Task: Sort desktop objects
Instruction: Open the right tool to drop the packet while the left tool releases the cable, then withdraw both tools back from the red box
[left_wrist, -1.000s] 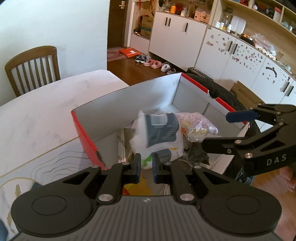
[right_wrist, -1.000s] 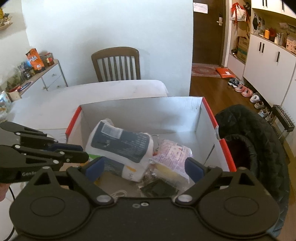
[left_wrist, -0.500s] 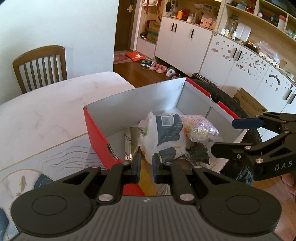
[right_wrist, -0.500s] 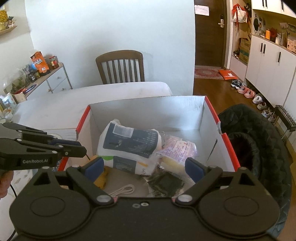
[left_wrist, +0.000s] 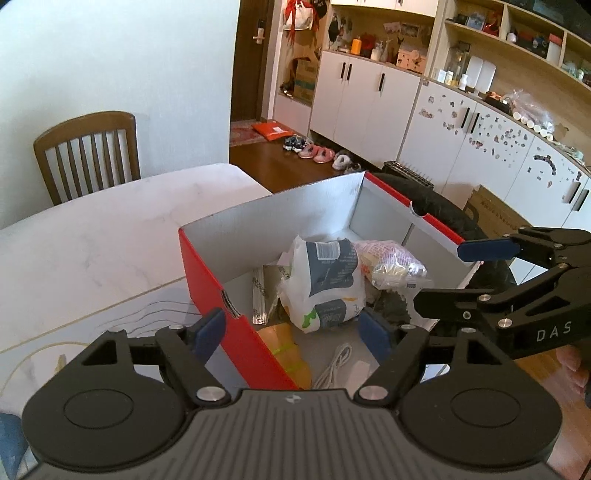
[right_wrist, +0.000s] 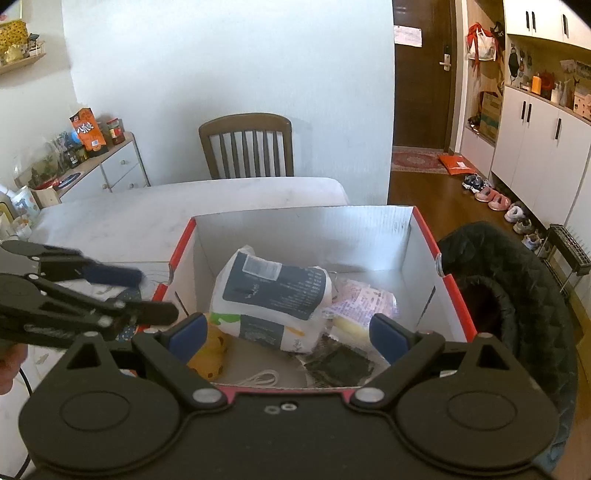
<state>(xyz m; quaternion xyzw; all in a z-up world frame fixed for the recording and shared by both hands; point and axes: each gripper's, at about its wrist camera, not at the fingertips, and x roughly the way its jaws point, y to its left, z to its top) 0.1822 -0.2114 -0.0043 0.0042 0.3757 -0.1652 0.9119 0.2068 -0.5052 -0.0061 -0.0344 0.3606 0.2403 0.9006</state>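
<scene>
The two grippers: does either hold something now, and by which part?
Nothing is held. The left gripper has just been opening, with nothing between its jaws; the right gripper is open above the box.

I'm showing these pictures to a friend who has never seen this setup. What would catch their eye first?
Probably the red box at the table's edge, crammed with packets, a big white and navy bag on top. Then the two black grippers hovering over it: the left gripper, whose jaws have just been opening, holds nothing, and the right gripper stands open too.
</scene>
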